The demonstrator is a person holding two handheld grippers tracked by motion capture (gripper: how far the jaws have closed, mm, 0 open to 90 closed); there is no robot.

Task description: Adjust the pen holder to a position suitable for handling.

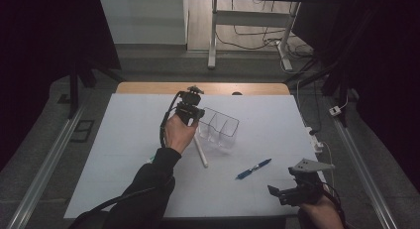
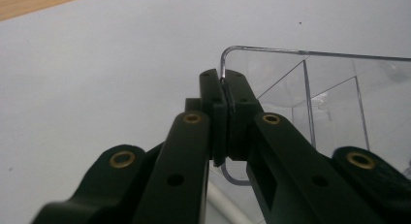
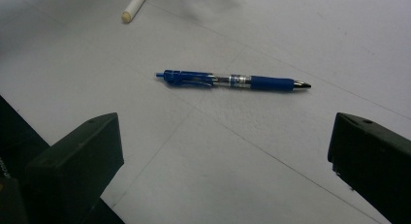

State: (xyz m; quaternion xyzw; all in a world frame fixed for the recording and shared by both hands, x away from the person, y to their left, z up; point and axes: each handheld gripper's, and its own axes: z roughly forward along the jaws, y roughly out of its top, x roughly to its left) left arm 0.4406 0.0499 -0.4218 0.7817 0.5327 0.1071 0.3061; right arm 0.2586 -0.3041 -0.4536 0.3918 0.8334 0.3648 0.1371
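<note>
At mid-table, on the white sheet (image 1: 124, 154), the left gripper (image 2: 225, 95) has its jaws pressed together on the rim of a clear plastic organizer (image 1: 220, 127), pinching the thin wall near a rounded corner; the left gripper view shows the wall edge running straight between the pads. The organizer sits just right of the left hand (image 1: 177, 132), divided inside by clear partitions, apparently empty. Judgement: light, stiff, thin-walled, and slick; a pinch on one wall should drag or lift it, but it may pivot about the grip or slip if tilted, and hard squeezing could crack the rim. The corner is the stiffer hold, better than mid-wall. A white stick (image 1: 201, 152) lies just beside the organizer's near side; whether they touch I cannot tell. A blue pen (image 3: 232, 81) lies well apart to the right, flat on the sheet. The right gripper (image 1: 292, 192), at the near edge, has its jaws spread wide, holding nothing, pointed toward the pen.
</note>
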